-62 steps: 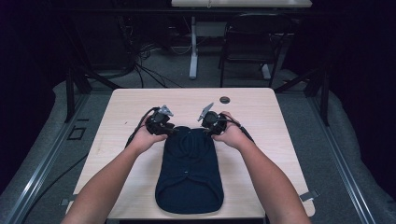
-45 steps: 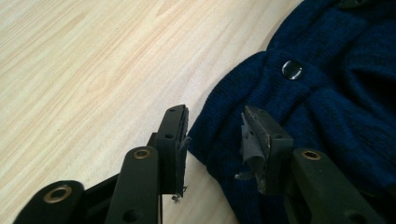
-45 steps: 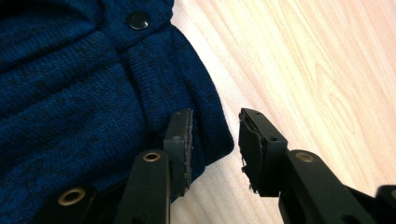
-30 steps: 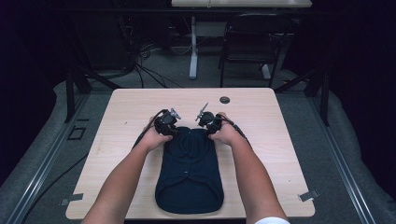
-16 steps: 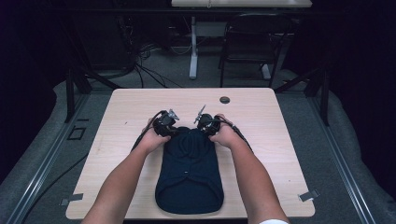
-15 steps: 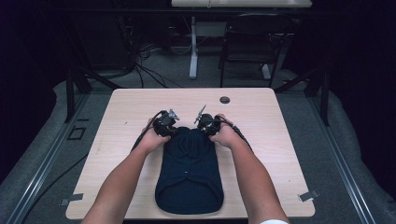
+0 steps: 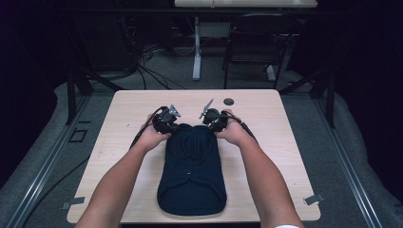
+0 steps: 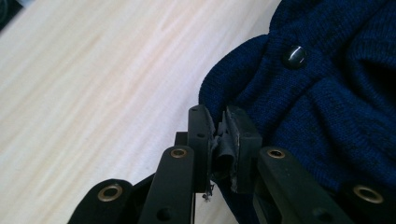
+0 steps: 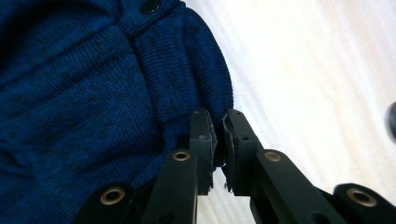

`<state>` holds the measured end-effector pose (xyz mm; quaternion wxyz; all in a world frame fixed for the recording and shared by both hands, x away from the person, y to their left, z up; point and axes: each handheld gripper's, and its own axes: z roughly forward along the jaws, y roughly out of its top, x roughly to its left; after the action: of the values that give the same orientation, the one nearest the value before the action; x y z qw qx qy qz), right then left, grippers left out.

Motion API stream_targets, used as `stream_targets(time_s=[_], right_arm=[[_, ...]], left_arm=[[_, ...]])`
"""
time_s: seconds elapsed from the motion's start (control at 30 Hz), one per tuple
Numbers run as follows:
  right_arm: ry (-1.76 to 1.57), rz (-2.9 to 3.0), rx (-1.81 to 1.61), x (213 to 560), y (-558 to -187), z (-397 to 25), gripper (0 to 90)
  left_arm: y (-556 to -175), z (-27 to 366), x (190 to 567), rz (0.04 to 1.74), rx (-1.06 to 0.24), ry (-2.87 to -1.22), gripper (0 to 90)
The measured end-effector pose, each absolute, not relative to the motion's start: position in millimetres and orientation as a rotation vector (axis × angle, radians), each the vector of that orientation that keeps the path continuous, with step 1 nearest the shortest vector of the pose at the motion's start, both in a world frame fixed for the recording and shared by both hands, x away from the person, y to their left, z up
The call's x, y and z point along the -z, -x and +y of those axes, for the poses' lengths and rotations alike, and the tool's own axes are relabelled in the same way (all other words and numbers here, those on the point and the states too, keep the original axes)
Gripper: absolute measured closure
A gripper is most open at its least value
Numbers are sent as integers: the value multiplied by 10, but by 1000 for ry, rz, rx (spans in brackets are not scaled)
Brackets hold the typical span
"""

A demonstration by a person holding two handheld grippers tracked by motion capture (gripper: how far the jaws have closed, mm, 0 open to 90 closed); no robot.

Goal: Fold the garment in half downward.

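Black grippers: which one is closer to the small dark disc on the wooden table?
The right gripper, at the navy knitted garment's far right corner; the small dark disc lies just beyond it, farther from the left gripper.

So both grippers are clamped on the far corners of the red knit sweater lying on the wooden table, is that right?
Not quite: the sweater is dark navy blue, not red, as the left gripper view and right gripper view show close up. The rest holds: the left gripper and right gripper each pinch a far corner of it on the wooden table.
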<state>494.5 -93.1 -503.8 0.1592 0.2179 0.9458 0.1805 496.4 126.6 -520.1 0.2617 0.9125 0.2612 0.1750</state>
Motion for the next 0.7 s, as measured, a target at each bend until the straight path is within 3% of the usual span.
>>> stream_targets(time_s=[0.43,0.7], right_arm=[[-609,2589,-577,4562,-4939,-966,837],[-580,2297,-652,4000,-4911,-936,836]], left_arm=[[-4976,1285,4619,684,-628,-2395,815],[-4952,1307,4089,680,-862,-2223,815]])
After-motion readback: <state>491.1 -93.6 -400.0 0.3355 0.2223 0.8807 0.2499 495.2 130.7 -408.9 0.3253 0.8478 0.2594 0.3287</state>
